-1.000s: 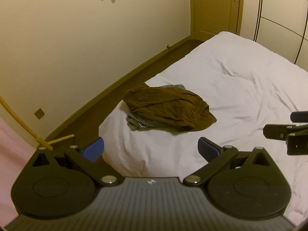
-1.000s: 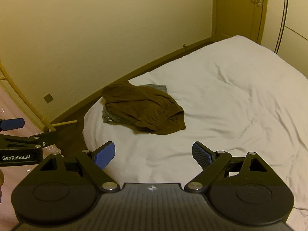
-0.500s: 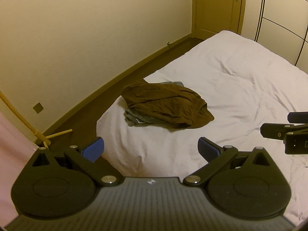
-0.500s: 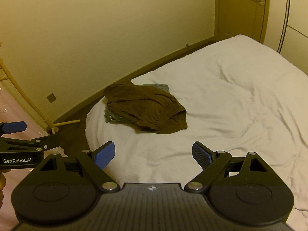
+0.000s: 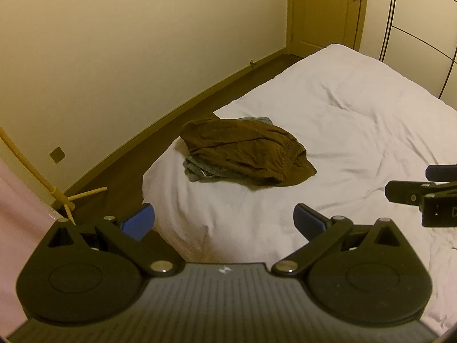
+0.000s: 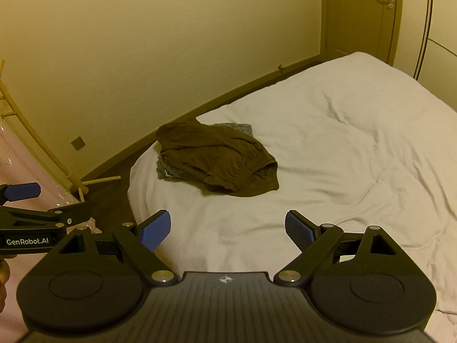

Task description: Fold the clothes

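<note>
Left-wrist view: the left gripper hovers with jaws released and empty, short of a crumpled brown fabric garment lying on grey clothing near the corner of the white-sheeted bed. Right-wrist view: the right gripper likewise has its jaws spread, nothing between them, well apart from the same heap.

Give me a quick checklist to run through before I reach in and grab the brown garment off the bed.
1. Left gripper open and empty: ok, jaws spread wide, nothing between them.
2. Right gripper open and empty: ok, the same.
3. Brown garment in reach: not ok, both grippers are short of it, near the bed's corner.
4. Garment free to lift alone: not ok, it lies crumpled on a grey garment that pokes out beneath it.
5. Room on the bed to spread it flat: ok, bare white cover to the right of the pile.
6. Collar or hem found for a clean grasp: cannot tell, it is too bunched.
</note>
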`<state>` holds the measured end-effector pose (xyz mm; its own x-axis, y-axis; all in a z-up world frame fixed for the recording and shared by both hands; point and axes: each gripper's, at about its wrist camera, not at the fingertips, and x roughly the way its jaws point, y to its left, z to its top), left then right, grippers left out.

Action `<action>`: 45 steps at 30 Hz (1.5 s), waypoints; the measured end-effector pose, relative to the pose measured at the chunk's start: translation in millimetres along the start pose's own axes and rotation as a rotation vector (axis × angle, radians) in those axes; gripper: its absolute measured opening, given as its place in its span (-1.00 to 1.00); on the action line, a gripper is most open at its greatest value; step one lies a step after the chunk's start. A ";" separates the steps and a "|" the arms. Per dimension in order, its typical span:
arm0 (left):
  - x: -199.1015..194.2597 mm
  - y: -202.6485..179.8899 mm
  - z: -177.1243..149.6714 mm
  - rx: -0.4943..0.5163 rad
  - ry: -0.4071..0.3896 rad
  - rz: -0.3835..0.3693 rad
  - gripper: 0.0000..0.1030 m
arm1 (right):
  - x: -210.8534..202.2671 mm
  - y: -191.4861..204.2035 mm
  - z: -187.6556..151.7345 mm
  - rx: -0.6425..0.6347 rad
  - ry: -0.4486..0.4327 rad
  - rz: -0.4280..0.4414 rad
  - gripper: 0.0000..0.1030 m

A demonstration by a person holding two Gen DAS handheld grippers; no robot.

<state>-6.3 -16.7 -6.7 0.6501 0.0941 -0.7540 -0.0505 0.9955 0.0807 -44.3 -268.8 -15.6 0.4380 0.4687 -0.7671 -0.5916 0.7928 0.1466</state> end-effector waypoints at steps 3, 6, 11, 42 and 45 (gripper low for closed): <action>-0.9 -0.1 -0.6 -0.002 0.003 0.002 0.98 | 0.3 -0.1 0.3 0.001 0.002 0.001 0.73; -0.9 -0.4 -1.1 -0.002 0.007 0.003 0.98 | 2.2 -1.4 1.7 0.003 0.006 0.003 0.73; -1.0 -2.6 -3.4 0.000 0.011 0.005 0.98 | 4.0 -3.8 0.5 0.009 0.009 0.007 0.73; 6.9 -16.8 -2.6 -0.012 0.021 0.047 0.98 | 21.7 -30.0 1.3 0.007 0.020 0.041 0.73; 15.1 -26.4 -3.1 0.063 -0.001 0.058 0.98 | 28.5 -39.7 -2.8 -0.019 -0.006 0.020 0.73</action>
<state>2.5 -41.5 -22.2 0.6484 0.1517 -0.7460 -0.0402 0.9854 0.1654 -10.2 -288.0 -45.0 0.4301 0.4865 -0.7605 -0.6126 0.7761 0.1500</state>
